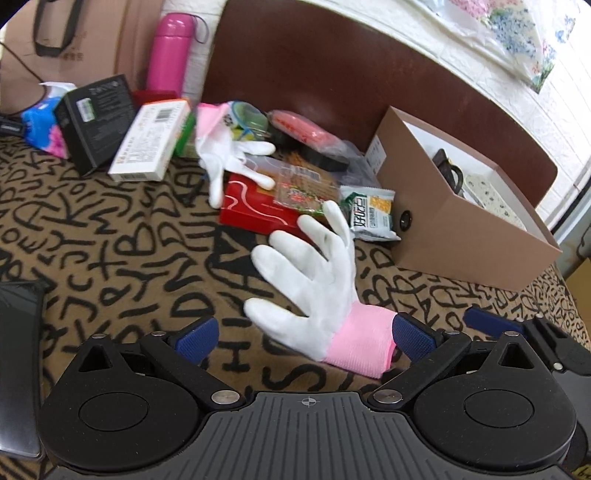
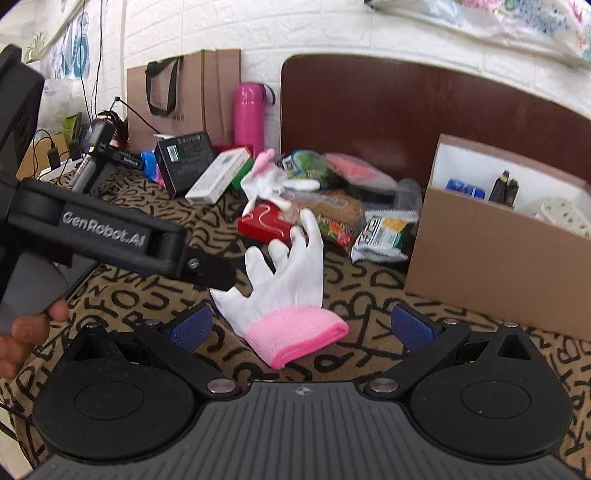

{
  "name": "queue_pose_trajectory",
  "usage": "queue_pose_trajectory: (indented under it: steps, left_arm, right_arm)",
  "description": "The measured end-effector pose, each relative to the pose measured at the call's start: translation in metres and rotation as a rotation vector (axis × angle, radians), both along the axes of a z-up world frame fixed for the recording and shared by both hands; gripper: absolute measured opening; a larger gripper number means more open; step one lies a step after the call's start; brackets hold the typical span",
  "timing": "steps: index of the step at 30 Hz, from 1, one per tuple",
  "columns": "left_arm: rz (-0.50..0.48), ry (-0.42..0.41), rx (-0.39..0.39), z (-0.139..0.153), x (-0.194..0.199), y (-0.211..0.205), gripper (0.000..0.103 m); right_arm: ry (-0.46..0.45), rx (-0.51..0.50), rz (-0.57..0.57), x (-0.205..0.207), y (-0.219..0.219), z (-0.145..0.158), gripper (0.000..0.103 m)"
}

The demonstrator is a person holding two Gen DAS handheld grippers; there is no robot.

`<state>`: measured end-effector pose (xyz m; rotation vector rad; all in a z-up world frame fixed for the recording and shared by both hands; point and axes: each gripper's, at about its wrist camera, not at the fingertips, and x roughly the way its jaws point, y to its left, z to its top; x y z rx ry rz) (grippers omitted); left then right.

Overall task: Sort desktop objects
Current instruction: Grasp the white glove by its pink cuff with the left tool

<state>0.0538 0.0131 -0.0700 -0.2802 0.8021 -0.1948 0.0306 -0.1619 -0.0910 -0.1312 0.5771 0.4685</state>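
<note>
White glove (image 1: 314,280) on patterned cloth (image 1: 110,236), cuff between open left gripper (image 1: 306,338) pads

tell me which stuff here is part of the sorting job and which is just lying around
Part of the job, likely:
near glove
second glove
red box
snack packet
open cardboard box
left gripper and right gripper, both open

Just lying about, likely:
pink flask
paper bag
patterned cloth

Ahead of the jaws: white brick-textured wall (image 2: 317,33), dark brown headboard-like panel (image 2: 406,110) against it. Below the jaws: tan letter-print cloth (image 1: 110,240). Bright, even light.
</note>
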Motion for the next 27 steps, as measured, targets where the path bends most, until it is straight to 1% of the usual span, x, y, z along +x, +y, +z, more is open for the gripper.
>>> queue_pose_trajectory:
  steps: [8, 18, 23, 27]
  left_arm:
    - [-0.019, 0.015, 0.002, -0.007, 0.026, -0.009, 0.102]
    - [-0.055, 0.051, 0.026, -0.02, 0.052, -0.022, 0.094]
    - [-0.055, 0.055, 0.037, -0.023, 0.06, -0.023, 0.092]
    - [-0.063, 0.073, 0.04, -0.026, 0.067, -0.026, 0.083]
  right_arm:
    - [0.046, 0.011, -0.014, 0.016, -0.003, -0.009, 0.102]
    - [0.103, 0.015, 0.008, 0.031, 0.004, -0.02, 0.101]
    - [0.119, 0.02, 0.007, 0.038, 0.005, -0.024, 0.095]
    - [0.134, 0.023, 0.005, 0.044, 0.005, -0.026, 0.086]
